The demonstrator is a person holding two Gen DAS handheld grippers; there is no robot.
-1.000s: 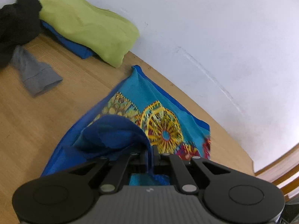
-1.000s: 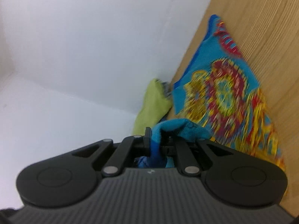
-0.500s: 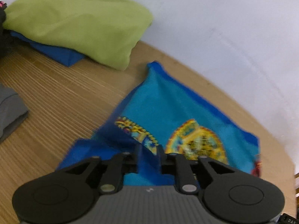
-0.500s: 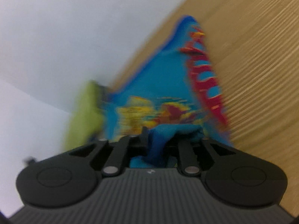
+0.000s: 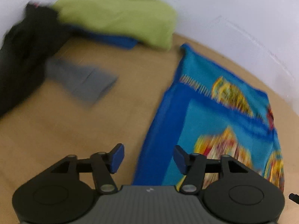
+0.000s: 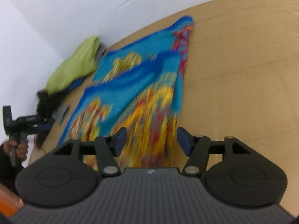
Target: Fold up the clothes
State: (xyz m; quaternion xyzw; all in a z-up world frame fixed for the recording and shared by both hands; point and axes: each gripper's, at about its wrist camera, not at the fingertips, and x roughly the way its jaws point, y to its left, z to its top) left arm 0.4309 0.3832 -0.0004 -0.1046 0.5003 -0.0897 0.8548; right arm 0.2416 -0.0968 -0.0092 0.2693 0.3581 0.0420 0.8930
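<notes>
While both grippers gape, patterned cloth point(image 5: 220, 115) lies beyond fingers point(image 6: 119, 140)

- Patterned blue cloth point(image 5: 220, 112): one, spread flat on the surface point(image 5: 74, 130) along its far edge.
- Green garment point(image 5: 119, 16): one, at the far left corner of the surface.
- Plain blue garment point(image 5: 114, 40): one, directly beneath the green garment.
- Black garment point(image 5: 24, 50): one, at the left edge.
- Grey garment point(image 5: 82, 82): one, beside the black garment.
- Hand-held gripper: two, left hand-held gripper point(image 5: 148, 157) and right hand-held gripper point(image 6: 150, 140).
- Garments in total: five.
</notes>
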